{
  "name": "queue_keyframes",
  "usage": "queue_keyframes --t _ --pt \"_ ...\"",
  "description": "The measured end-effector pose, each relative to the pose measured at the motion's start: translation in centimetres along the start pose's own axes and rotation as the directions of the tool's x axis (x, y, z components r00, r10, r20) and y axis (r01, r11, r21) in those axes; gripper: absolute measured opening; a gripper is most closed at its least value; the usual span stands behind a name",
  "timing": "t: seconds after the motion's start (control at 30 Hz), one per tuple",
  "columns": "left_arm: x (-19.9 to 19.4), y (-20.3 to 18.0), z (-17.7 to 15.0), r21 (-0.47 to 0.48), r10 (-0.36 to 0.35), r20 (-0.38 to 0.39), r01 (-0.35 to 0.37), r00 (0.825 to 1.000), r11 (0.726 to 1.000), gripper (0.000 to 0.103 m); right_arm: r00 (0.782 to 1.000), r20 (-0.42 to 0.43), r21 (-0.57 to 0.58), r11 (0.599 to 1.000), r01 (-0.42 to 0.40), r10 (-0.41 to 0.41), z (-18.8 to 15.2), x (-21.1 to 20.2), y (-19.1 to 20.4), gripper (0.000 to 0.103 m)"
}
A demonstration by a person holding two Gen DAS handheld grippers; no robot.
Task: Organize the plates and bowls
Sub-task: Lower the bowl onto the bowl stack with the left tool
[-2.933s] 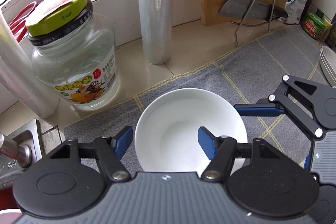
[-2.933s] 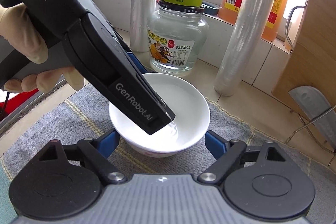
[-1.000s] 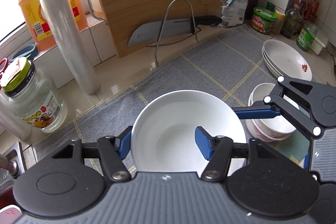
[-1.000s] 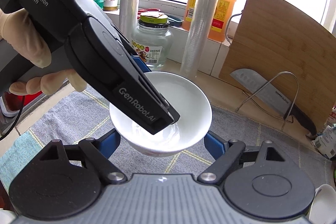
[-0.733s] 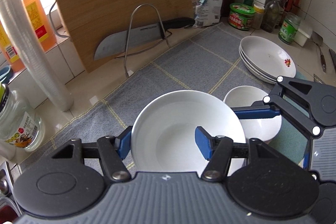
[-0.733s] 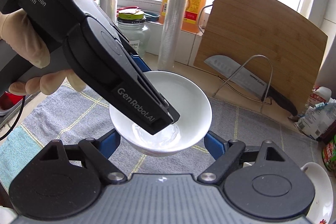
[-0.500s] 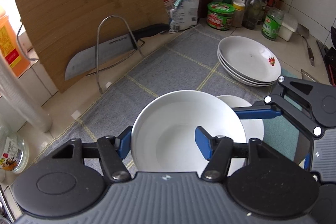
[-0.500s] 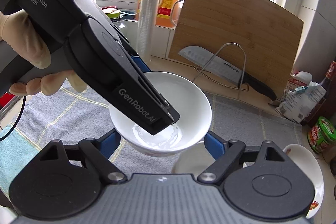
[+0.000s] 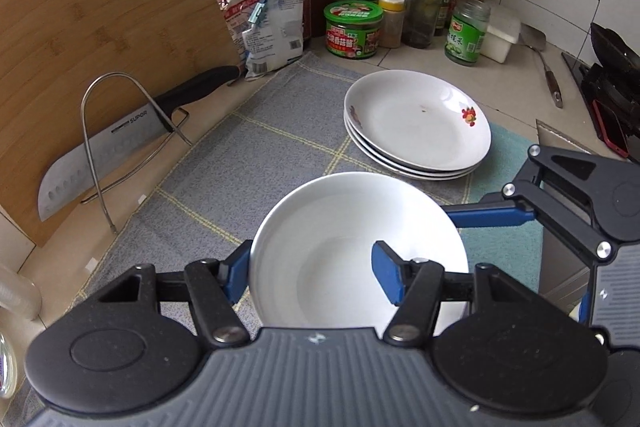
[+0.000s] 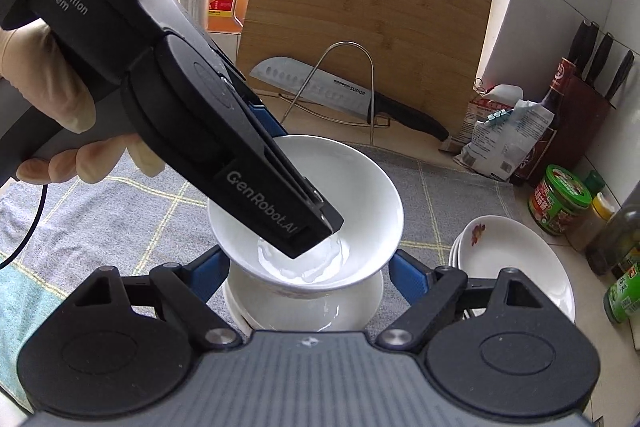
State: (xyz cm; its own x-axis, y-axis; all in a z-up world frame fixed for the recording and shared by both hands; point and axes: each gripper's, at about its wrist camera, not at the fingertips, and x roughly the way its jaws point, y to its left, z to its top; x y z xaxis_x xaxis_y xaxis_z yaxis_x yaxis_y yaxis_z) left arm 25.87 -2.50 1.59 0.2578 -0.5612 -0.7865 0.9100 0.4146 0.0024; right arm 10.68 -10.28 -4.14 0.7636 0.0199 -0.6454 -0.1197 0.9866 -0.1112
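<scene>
My left gripper [image 9: 310,273] is shut on the rim of a white bowl [image 9: 340,247], one finger inside and one outside, and holds it in the air. In the right wrist view the bowl [image 10: 356,195] hangs just above a second white bowl [image 10: 344,307] on the grey cloth. My right gripper [image 10: 310,277] is open, its blue fingers on either side of the lower bowl, not touching. A stack of three white plates [image 9: 416,123] lies on the cloth to the right, also in the right wrist view [image 10: 516,267].
A wooden cutting board [image 9: 100,39] and a knife in a wire stand [image 9: 120,143] stand at the back left. Jars and bottles [image 9: 432,19] crowd the back corner. A grey checked cloth [image 9: 240,163] covers the counter. A spatula [image 9: 548,67] lies far right.
Both grippers have swung right along the counter, away from the glass jar. The held bowl now hangs over the second bowl, with the plate stack close by.
</scene>
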Motion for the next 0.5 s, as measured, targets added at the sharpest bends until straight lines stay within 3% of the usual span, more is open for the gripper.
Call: queue_keyframes --t 0.5 --pt "2.1 -0.7 -0.8 0.007 -0.015 -0.061 0.015 0.998 1.000 0.062 0.998 -0.058 0.022 0.999 -0.026 0.027 -1.3 1.5 -0.2 0.090"
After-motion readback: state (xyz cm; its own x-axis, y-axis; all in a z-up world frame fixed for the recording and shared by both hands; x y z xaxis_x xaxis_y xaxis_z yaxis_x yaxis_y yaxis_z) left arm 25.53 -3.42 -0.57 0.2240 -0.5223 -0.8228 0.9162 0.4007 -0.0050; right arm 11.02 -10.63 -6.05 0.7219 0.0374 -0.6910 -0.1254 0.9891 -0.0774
